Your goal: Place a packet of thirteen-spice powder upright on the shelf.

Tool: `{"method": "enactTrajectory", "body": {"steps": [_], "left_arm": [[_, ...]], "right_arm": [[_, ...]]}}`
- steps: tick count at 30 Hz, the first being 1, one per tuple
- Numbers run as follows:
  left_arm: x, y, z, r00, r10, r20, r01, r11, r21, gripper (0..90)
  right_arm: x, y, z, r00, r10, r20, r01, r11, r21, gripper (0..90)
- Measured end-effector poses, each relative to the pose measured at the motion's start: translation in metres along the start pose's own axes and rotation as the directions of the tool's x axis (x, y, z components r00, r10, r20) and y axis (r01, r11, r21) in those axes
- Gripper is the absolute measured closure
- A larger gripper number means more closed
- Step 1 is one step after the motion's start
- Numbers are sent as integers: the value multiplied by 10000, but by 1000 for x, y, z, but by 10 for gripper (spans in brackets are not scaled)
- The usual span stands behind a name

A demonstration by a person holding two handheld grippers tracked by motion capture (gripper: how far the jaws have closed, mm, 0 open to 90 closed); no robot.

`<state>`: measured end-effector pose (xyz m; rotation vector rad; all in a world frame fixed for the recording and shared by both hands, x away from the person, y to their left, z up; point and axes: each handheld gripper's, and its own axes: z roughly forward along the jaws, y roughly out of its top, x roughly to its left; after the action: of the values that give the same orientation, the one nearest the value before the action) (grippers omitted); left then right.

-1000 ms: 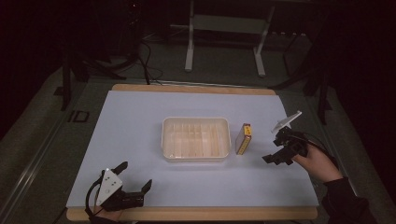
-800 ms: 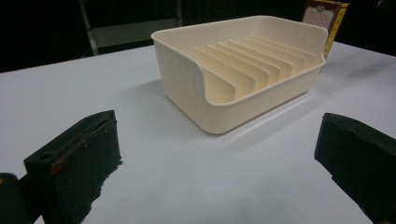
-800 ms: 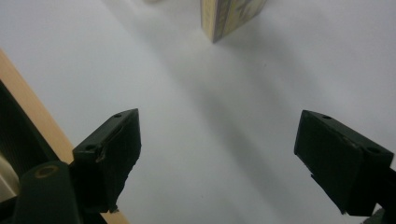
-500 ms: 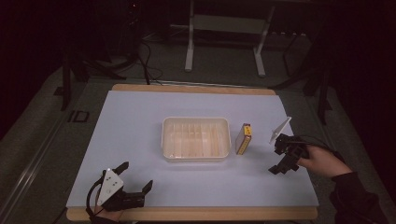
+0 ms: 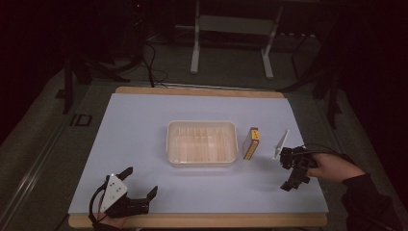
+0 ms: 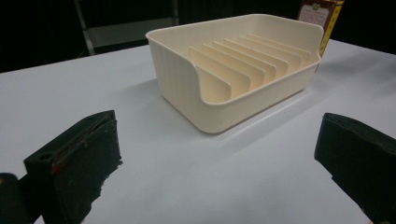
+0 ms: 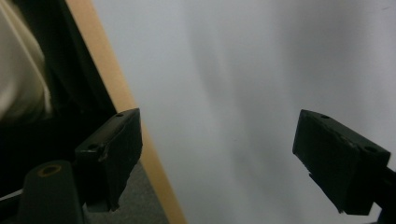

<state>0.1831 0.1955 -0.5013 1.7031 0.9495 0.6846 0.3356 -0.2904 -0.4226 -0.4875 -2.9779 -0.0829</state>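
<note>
A cream plastic rack (image 5: 202, 144) with upright dividers sits in the middle of the white table; in the left gripper view the rack (image 6: 243, 70) lies just ahead. A small yellow-and-brown box (image 5: 250, 143) stands on edge right of it, and that box (image 6: 322, 14) peeks over the rack's far corner. My left gripper (image 5: 139, 183) rests near the front left edge, open and empty, its jaws (image 6: 215, 163) aimed at the rack. My right gripper (image 5: 289, 174) is right of the box, held by a hand, open and empty. Its jaws (image 7: 219, 158) point at bare table.
The table's wooden front edge (image 7: 116, 93) runs close to the right gripper's left jaw, with dark floor beyond. The white table top (image 5: 144, 125) is bordered by wood, and a metal stand (image 5: 231, 43) is on the dark floor behind.
The right gripper has turned away from the box, swinging its jaws from pointing left to pointing toward the table's near edge, and slid slightly nearer. The left gripper stayed still.
</note>
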Motion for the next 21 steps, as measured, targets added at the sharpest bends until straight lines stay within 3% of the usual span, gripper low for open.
{"method": "enactTrajectory", "body": {"steps": [1, 5, 11, 21], "left_arm": [[0, 0, 0, 10000, -7, -3, 7, 10000, -3, 3], [0, 0, 0, 10000, -23, 5, 23, 10000, -5, 3], [0, 0, 0, 10000, -3, 40, 3, 10000, 4, 3], [0, 0, 0, 10000, 13, 80, -13, 10000, 3, 3]], "right_arm": [[0, 1, 1, 9997, 154, -165, -152, 9998, 94, 155], [2, 5, 4, 9992, 31, -404, -20, 9996, 270, 168], [11, 15, 9, 9936, -806, -793, 846, 9952, 489, 151], [23, 30, 5, 9840, -1481, -993, 1514, 9881, 262, 136]]}}
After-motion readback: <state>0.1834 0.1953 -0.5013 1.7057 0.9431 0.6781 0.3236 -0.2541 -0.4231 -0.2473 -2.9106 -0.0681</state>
